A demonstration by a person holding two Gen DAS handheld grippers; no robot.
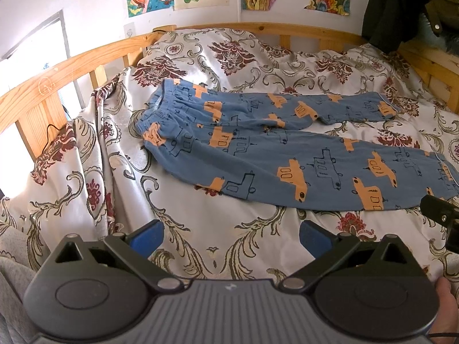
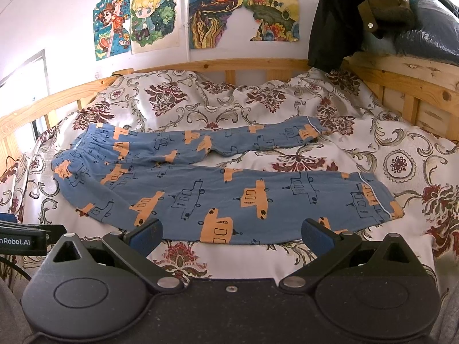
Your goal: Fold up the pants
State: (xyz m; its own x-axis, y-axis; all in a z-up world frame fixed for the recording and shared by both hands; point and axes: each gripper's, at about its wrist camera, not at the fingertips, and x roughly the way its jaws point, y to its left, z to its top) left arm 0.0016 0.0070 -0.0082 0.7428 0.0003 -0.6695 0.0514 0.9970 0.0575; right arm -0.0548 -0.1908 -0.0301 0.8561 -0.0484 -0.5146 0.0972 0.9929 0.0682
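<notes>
Lay flat and unfolded on the floral bedspread (image 2: 301,154): blue pants (image 2: 229,197) with orange car print, waistband toward 9 o'clock, both legs stretched toward 3 o'clock, far leg slightly apart from near one. Hovered at 6 o'clock, short of the near leg: left tool (image 1: 231,236), released, pads spread wide. Likewise released, grasping nothing: right tool (image 2: 231,235), near the lower hem edge.

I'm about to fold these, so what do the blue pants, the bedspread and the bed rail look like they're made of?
Pants: probably soft matte cotton knit; it lies limp, with a gathered waistband.
Bedspread: likely satin-like cloth; its floral print catches a sheen.
Bed rail: light wood, seemingly pine; grain and knots show.
</notes>
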